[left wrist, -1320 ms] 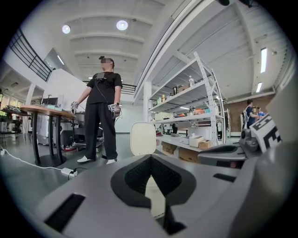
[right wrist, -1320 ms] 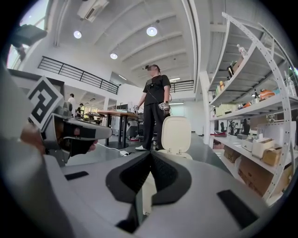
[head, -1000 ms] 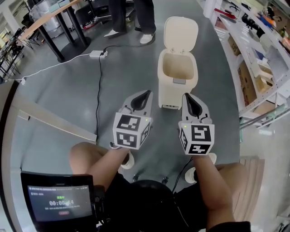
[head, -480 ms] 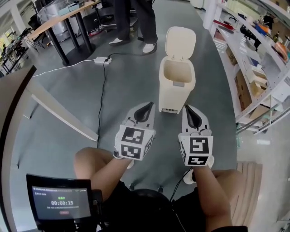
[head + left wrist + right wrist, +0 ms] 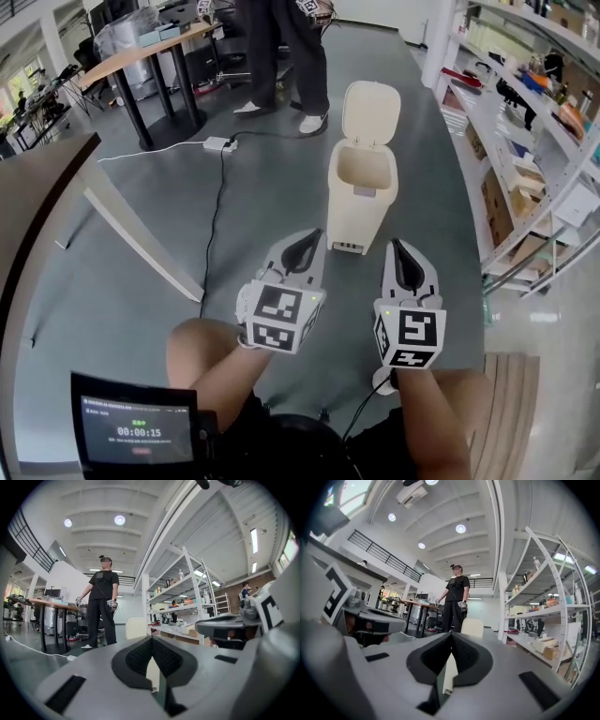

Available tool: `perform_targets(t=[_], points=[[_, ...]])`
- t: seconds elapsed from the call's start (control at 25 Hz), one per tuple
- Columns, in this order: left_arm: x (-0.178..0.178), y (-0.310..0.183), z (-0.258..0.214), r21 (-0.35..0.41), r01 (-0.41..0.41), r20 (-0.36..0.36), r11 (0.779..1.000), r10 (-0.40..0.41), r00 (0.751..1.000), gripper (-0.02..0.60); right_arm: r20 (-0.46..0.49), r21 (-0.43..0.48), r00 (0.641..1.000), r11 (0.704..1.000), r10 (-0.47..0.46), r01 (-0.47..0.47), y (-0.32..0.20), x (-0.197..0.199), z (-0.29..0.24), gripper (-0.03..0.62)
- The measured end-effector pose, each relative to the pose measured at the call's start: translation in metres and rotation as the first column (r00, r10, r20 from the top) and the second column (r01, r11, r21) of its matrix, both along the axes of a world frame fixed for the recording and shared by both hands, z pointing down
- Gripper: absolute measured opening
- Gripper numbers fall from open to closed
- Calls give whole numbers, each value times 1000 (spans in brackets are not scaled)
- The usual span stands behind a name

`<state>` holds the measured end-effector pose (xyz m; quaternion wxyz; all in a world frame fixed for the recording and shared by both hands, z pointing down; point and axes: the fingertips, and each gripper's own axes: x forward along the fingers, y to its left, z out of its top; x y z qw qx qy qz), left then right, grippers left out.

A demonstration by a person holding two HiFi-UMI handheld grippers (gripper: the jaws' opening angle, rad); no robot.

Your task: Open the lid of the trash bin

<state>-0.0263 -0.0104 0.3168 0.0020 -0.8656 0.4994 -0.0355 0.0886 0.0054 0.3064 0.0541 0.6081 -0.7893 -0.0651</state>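
Observation:
The cream trash bin [image 5: 360, 199] stands on the grey floor with its lid [image 5: 371, 101] swung up and back, and its inside looks bare. My left gripper [image 5: 309, 240] and right gripper [image 5: 397, 247] hover side by side short of the bin, both pointing level at it, shut and holding nothing. In the left gripper view the lid [image 5: 135, 627] rises just left of the shut left gripper [image 5: 151, 639]. From the right gripper view the lid [image 5: 472, 626] stands right of the shut right gripper [image 5: 451, 636].
A person [image 5: 279, 47] stands beyond the bin. Metal shelves [image 5: 539, 141] run along the right. A table [image 5: 141, 52] is at the back left, with a power strip [image 5: 221, 143] and cable [image 5: 210, 225] on the floor. A slanted beam [image 5: 141, 239] lies left.
Both grippers have drawn back from the bin toward me and risen a little. The bin now looks farther off, and its lid has stayed up.

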Motion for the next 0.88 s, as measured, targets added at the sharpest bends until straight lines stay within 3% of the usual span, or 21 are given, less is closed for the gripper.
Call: perform_targets(t=[0.12, 0.28, 0.4, 0.56, 0.72, 0.88], points=[[8, 12, 4, 0, -20, 3, 1000, 20, 1000, -2, 31, -17, 999, 1000, -13, 14, 5, -2, 2, 5], [7, 11, 5, -28, -37, -15, 999, 37, 999, -2, -84, 22, 996, 999, -38, 40, 11, -13, -1, 5], [4, 8, 0, -25, -34, -38, 999, 33, 999, -2, -32, -4, 998, 999, -49, 49, 5, -15, 3, 5], [6, 0, -4, 4, -30, -16, 1000, 30, 999, -2, 34, -19, 997, 998, -63, 63, -8, -17, 1, 5], [11, -18, -3, -6, -30, 32, 1000, 30, 999, -2, 30, -40, 996, 996, -83, 84, -26, -16, 0, 5], [11, -49, -11, -28, -28, 10, 999, 28, 1000, -2, 54, -72, 995, 993, -88, 92, -53, -8, 0, 5]])
